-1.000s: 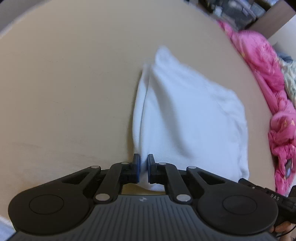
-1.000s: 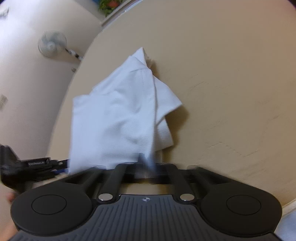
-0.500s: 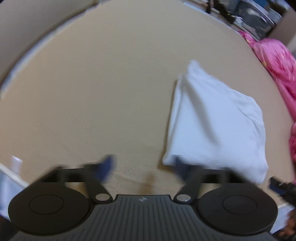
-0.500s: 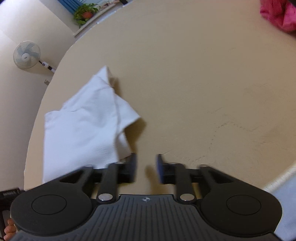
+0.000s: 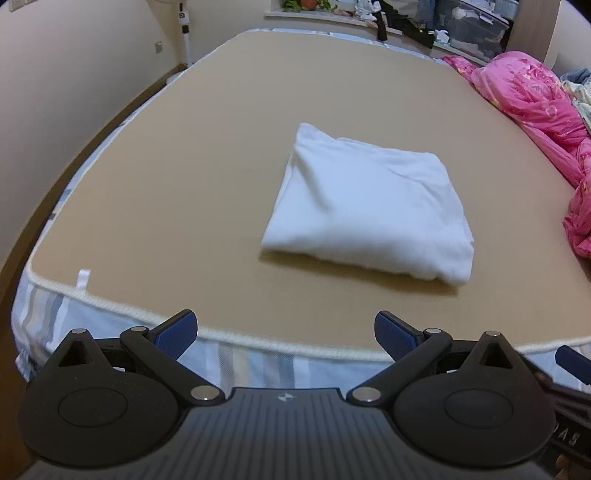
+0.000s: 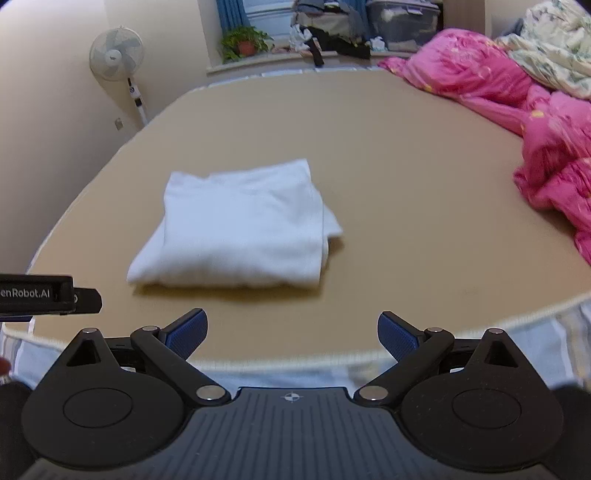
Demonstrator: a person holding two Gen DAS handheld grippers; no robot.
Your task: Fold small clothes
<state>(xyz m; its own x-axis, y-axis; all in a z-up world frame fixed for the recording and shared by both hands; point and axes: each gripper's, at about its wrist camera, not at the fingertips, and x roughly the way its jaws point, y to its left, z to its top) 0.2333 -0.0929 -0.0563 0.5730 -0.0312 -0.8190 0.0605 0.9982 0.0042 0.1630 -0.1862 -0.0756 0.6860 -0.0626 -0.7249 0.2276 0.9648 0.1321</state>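
A white garment (image 5: 373,206) lies folded into a rough square on the tan mattress (image 5: 184,166). It also shows in the right wrist view (image 6: 240,225), left of centre. My left gripper (image 5: 284,332) is open and empty, held back over the mattress's near edge, well short of the garment. My right gripper (image 6: 291,332) is open and empty too, at the near edge, with the garment ahead and to its left. The left gripper's body (image 6: 48,295) shows at the left edge of the right wrist view.
A pink quilt (image 5: 535,103) is heaped along the right side of the mattress (image 6: 424,166) and shows in the right wrist view (image 6: 517,122). A standing fan (image 6: 116,51) is by the left wall. Clutter and boxes (image 6: 351,26) line the far windowsill.
Both grippers let go of the white garment, opened wide and pulled back to the mattress's near edge. The garment now lies flat and folded.
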